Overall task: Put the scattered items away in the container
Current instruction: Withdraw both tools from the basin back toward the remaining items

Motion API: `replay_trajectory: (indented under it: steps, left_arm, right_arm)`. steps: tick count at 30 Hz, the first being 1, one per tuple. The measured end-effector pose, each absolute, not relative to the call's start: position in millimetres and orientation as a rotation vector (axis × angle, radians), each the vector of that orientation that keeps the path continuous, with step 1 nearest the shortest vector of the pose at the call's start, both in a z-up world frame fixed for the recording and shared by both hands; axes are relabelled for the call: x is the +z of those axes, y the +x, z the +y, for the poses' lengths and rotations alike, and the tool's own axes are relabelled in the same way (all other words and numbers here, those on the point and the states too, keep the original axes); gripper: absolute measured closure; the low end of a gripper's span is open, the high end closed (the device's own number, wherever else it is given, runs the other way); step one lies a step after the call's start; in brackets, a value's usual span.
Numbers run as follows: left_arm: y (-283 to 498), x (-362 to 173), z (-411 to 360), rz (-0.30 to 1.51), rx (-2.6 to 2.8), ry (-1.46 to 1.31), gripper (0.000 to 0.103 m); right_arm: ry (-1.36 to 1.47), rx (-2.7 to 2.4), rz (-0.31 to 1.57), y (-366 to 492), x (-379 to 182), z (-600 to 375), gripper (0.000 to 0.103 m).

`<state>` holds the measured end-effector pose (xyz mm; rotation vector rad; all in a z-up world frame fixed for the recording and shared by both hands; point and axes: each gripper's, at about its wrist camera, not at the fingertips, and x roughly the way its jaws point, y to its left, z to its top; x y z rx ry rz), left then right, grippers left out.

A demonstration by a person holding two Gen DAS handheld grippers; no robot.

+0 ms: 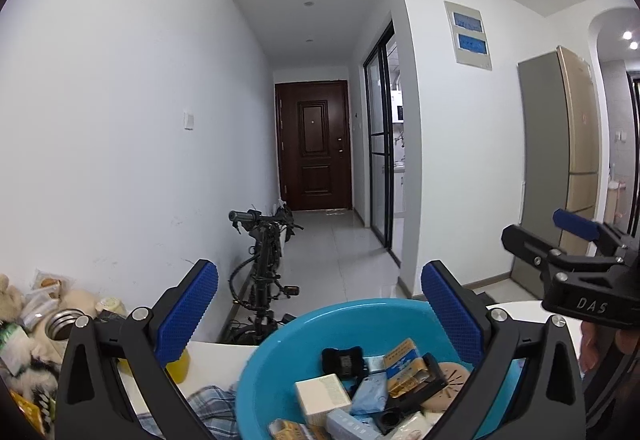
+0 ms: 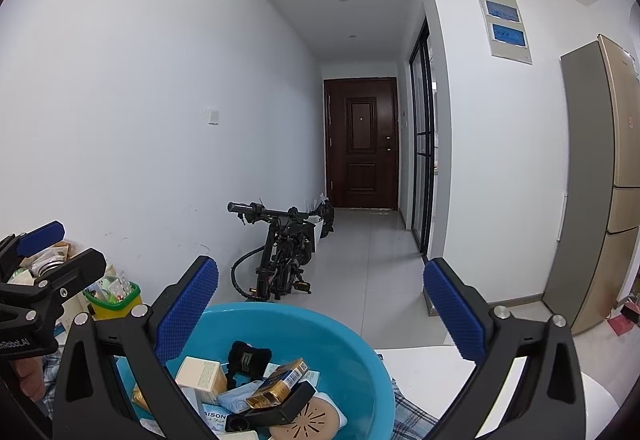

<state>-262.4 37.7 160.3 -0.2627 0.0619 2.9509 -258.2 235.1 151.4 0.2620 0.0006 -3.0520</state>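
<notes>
A blue plastic basin stands on the white table and holds several items: small boxes, a black pouch, a gold-and-blue pack, a tan round disc. It shows in the right wrist view too. My left gripper is open and empty, raised over the basin. My right gripper is open and empty, also above the basin. The right gripper shows at the right edge of the left wrist view; the left gripper shows at the left edge of the right wrist view.
A checked cloth lies under the basin on the white table. At the left stand a yellow cup, snack packets, a steel flask and plush toys. Beyond are a folding bike, a hallway door and a fridge.
</notes>
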Motion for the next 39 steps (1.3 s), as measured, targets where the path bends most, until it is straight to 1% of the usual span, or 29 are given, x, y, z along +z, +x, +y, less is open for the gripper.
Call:
replay_trajectory:
  steps: [2, 7, 11, 19, 22, 26, 29, 33, 39]
  left_arm:
    - [-262, 160, 38, 0.060, 2.937, -0.272, 0.000]
    - [-261, 158, 43, 0.125, 2.952, -0.276, 0.000]
    - [-260, 158, 43, 0.118, 2.949, -0.276, 0.000]
    - [-253, 159, 38, 0.090, 2.938, -0.254, 0.000]
    - [-250, 158, 37, 0.077, 2.929, -0.253, 0.000]
    - [-246, 152, 40, 0.118, 2.911, -0.298, 0.000]
    - [-236, 147, 41, 0.140, 2.925, -0.304, 0.000]
    - [-214, 148, 46, 0.223, 2.940, -0.274, 0.000]
    - [-179, 153, 45, 0.228, 2.899, -0.261, 0.000]
  right_arm:
    - [0.266, -3.052, 0.010, -258, 150, 235, 0.001]
    - [0.273, -3.044, 0.021, -258, 148, 236, 0.001]
    - [0.275, -3.045, 0.031, -257, 147, 238, 0.001]
    - [0.250, -3.023, -0.087, -247, 157, 254, 0.001]
    - [0.261, -3.033, -0.063, -242, 157, 255, 0.001]
    - [0.278, -3.041, 0.007, -234, 156, 250, 0.001]
    - [0.275, -3.032, 0.006, -223, 157, 249, 0.001]
    - [0.268, -3.018, -0.001, -207, 158, 244, 0.001]
    - [0.279, -2.987, 0.024, -182, 158, 235, 0.001]
